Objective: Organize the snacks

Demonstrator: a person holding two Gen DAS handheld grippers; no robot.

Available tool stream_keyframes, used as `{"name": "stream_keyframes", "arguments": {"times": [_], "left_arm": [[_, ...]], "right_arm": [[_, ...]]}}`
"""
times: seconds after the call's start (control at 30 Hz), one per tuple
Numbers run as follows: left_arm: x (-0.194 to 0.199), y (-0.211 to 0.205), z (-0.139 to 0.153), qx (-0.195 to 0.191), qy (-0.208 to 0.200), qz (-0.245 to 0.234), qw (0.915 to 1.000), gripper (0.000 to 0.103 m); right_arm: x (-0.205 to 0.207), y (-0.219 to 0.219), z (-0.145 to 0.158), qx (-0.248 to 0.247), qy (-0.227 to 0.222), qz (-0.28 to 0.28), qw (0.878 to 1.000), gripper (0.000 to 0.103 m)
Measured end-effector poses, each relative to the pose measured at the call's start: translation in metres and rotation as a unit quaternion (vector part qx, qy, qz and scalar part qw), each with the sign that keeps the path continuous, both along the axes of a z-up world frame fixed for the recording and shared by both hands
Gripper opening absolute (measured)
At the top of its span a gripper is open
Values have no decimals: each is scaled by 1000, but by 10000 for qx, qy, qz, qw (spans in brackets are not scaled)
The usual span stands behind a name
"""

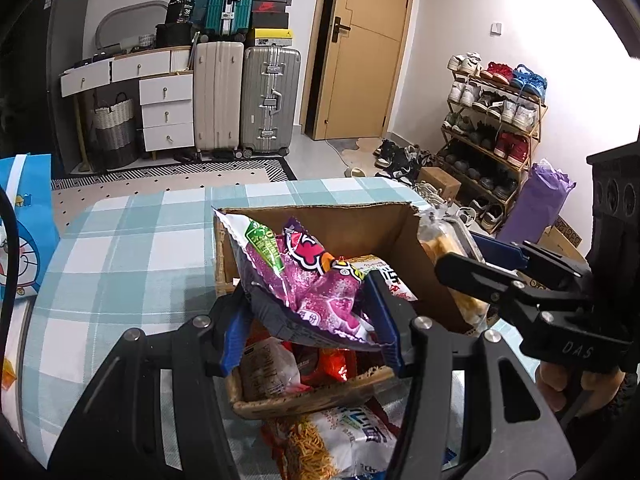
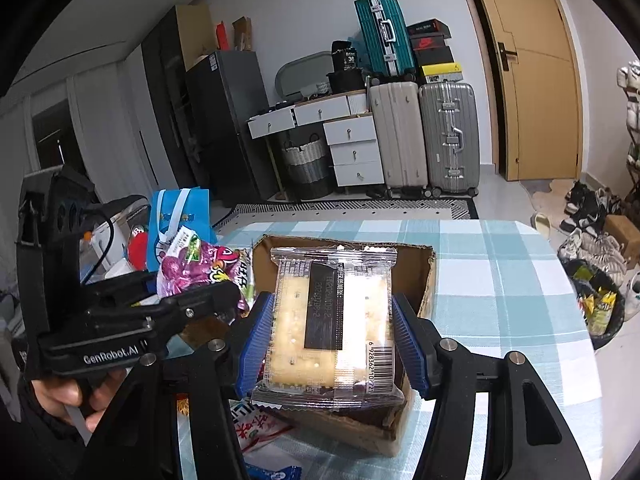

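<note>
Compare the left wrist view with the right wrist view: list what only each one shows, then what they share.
Only the left wrist view: the shoe rack, a noodle snack bag lying in front of the box.
Only the right wrist view: the dark fridge, the waste bin.
Both: the cardboard box, the purple candy bag in the left tool, the cracker pack in the right tool.

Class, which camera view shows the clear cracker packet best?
The right wrist view: the cracker packet faces the camera whole, clamped in the right gripper. The left wrist view shows only its edge, mostly hidden behind the cardboard box.
</note>
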State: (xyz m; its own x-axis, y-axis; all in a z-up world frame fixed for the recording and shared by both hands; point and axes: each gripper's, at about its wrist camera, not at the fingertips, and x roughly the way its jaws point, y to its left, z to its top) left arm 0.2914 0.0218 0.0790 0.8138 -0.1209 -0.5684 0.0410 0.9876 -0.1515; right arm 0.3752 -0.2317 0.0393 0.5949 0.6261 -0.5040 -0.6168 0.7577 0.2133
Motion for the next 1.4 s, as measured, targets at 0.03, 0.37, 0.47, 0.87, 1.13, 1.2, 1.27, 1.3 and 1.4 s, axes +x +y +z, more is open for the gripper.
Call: {"name": "stream_keyframes", "arguments": {"times": [0.03, 0.37, 0.47, 0.87, 1.13, 1.2, 1.27, 1.3, 1.4], "left_arm": [[2, -1, -2, 1, 4, -12, 10000, 51], [25, -15, -21, 176, 103, -73, 9998, 51], [29, -20, -25, 201, 129, -83, 9997, 51], [45, -26, -38, 291, 254, -71, 9992, 52], [21, -19, -23, 365, 202, 5, 9991, 81], [10, -16, -18, 356, 124, 26, 9993, 83], [-3, -13, -15, 316, 119, 77, 9994, 86], [-9, -11, -14, 282, 107, 98, 9995, 87], [-31, -6, -11, 229, 22, 207, 9995, 100]], "right_arm": [[1, 0, -1, -11, -14, 8, 10000, 59], [12, 1, -7, 67, 75, 10, 9999, 59], [12, 4, -8, 63, 66, 32, 10000, 59], [21, 8, -11, 106, 94, -72, 9999, 59], [7, -5, 0, 101, -97, -150, 9998, 92], [2, -12, 2, 81, -97, -227, 9997, 98], [-4, -22, 4, 59, -94, -323, 9994, 102], [-8, -27, 5, 27, -93, -379, 9992, 102], [-18, -40, 5, -50, -69, -468, 9989, 102]]}}
